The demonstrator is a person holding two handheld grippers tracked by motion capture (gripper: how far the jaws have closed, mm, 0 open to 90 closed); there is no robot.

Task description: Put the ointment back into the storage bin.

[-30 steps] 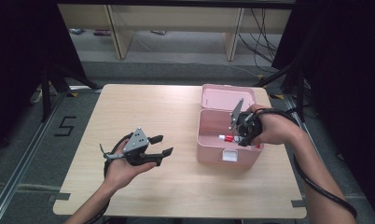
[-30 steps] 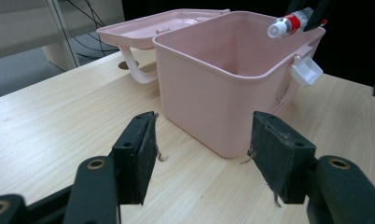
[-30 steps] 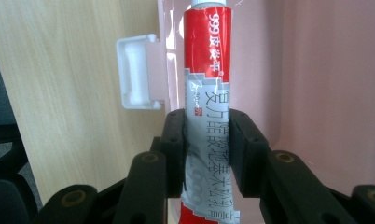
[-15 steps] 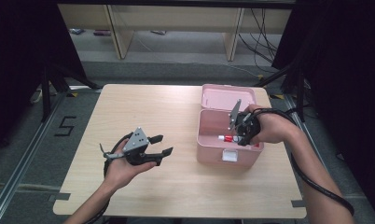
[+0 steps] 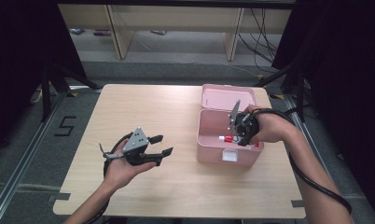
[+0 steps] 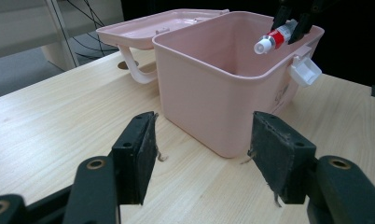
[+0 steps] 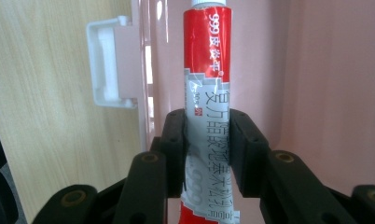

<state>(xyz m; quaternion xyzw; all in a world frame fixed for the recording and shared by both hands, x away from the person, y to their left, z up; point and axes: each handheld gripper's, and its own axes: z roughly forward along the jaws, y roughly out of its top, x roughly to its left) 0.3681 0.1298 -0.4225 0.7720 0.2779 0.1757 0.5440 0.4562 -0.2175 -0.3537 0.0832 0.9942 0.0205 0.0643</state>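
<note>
Tube [image 7: 208,93] slightly lower in box [image 5: 209,149]

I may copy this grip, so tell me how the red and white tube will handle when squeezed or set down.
The tube is probably soft: its printed skin looks creased where the right gripper clamps it. It seems light, held from one end. Being round, it may roll if laid down.

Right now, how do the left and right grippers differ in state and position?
The left gripper is open and empty; the right gripper is shut on the red-and-white ointment tube. The left gripper hangs above bare light wooden table beside the open pink plastic box; the right gripper holds its tube over that box's opening. Both are hand-held with black jaws.
</note>
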